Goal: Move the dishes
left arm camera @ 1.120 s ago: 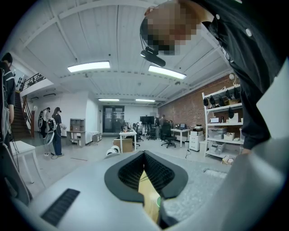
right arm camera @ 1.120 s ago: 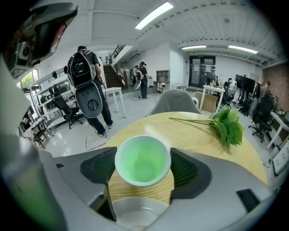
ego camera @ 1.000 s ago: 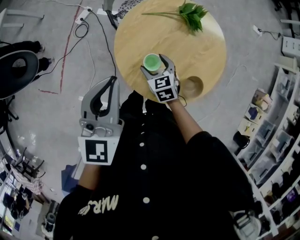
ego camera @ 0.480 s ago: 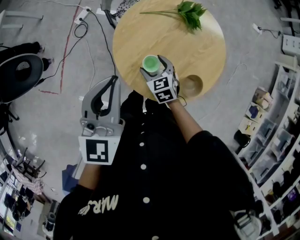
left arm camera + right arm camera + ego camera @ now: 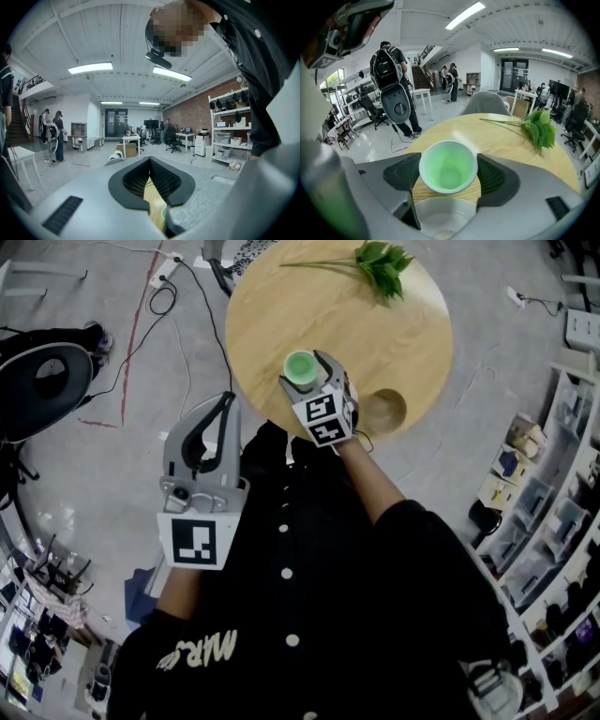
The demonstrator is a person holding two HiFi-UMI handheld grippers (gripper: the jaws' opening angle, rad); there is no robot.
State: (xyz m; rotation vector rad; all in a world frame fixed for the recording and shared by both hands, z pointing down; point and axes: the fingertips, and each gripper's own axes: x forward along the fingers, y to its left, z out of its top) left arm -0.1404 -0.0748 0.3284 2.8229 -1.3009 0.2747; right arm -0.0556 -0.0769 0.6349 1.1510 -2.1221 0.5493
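Observation:
A green cup [image 5: 301,365] with a white rim stands between the jaws of my right gripper [image 5: 306,371] over the near part of the round wooden table [image 5: 394,334]. In the right gripper view both pads touch the sides of the cup [image 5: 448,165], so the gripper [image 5: 448,171] is shut on it. I cannot tell whether the cup rests on the wood. A white bowl [image 5: 443,216] shows just under the cup, close to the camera. A tan bowl [image 5: 384,411] sits at the table's near right edge. My left gripper [image 5: 223,401] hangs shut and empty over the floor, left of the table.
A leafy green sprig [image 5: 380,263] lies at the far side of the table. Cables [image 5: 164,296] and a round black chair seat [image 5: 37,381] are on the floor at the left. Shelving [image 5: 553,493] stands at the right. People [image 5: 391,75] stand beyond the table.

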